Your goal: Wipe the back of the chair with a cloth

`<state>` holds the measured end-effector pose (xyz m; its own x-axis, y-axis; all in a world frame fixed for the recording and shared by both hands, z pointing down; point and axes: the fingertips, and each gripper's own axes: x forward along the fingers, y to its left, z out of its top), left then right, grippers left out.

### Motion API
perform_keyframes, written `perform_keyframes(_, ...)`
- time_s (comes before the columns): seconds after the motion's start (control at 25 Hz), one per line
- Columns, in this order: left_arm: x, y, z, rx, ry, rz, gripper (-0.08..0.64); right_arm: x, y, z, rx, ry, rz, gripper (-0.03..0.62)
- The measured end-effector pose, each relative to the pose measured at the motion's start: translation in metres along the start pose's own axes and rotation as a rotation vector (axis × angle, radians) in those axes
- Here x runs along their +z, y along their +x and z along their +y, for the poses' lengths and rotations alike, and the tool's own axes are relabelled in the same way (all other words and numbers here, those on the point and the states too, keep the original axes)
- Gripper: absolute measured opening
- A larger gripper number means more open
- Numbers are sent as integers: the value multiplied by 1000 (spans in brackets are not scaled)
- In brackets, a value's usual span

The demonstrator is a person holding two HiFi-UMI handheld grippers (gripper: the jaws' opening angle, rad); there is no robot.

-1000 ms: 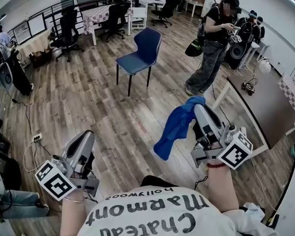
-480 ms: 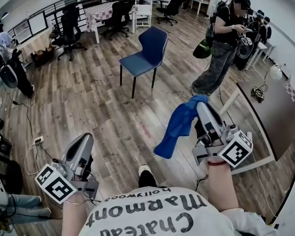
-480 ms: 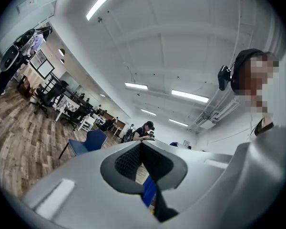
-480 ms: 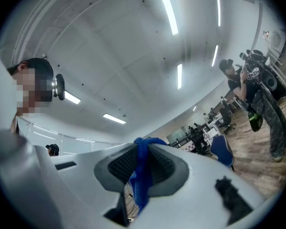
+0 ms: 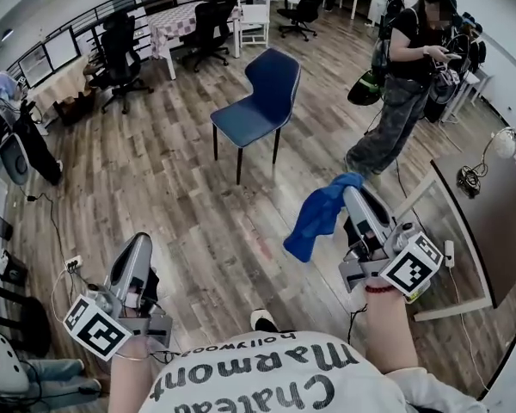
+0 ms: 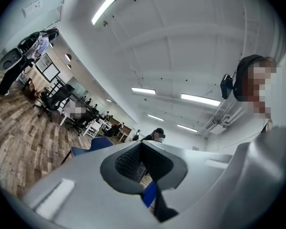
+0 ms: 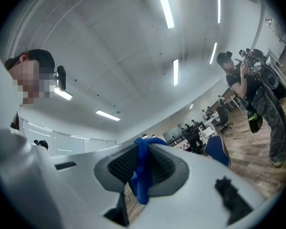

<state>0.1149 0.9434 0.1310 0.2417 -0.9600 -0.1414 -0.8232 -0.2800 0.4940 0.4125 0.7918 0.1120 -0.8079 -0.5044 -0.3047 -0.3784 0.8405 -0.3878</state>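
Note:
A blue chair [image 5: 260, 97] with thin black legs stands on the wooden floor ahead of me, its back [image 5: 275, 75] on the right side. It also shows small in the left gripper view as the chair [image 6: 93, 146] and in the right gripper view as the chair [image 7: 217, 149]. My right gripper [image 5: 351, 186] is shut on a blue cloth [image 5: 318, 215], which hangs down to its left; the cloth [image 7: 142, 171] is pinched between the jaws. My left gripper [image 5: 138, 246] is low at the left, jaws together and empty, well short of the chair.
A person [image 5: 410, 76] in dark clothes stands to the right of the chair. A dark table [image 5: 497, 222] is at the right. Black office chairs [image 5: 120, 54] and tables [image 5: 182, 17] line the far side. A bag [image 5: 19, 149] stands at the left.
The view has advanced toward the chair, which now sits lower and larger. Both grippers keep their pose; the cloth stays pinched in the right one.

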Motion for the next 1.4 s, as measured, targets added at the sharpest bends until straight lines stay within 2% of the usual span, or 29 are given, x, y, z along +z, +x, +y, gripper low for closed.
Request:
perform_keyframes(0.4, 7, 72, 50, -1, 8, 6, 8, 13, 68, -72, 4, -21, -24, 71)
perform_keyframes(0.68, 3, 94, 78, 29, -31, -24, 8, 7, 106, -91, 14, -16, -7, 71)
perform_keyframes(0.88, -2, 110, 84, 21, -21, -18, 8, -14, 130, -94, 37, 12, 28, 71)
perform_keyframes(1.2, -12, 148, 134, -6, -100, 62, 8, -44, 163, -109, 17, 39, 77, 71)
perform_keyframes(1.4, 0, 196, 165, -90, -92, 128, 8, -53, 192, -127, -46, 29, 70, 71)
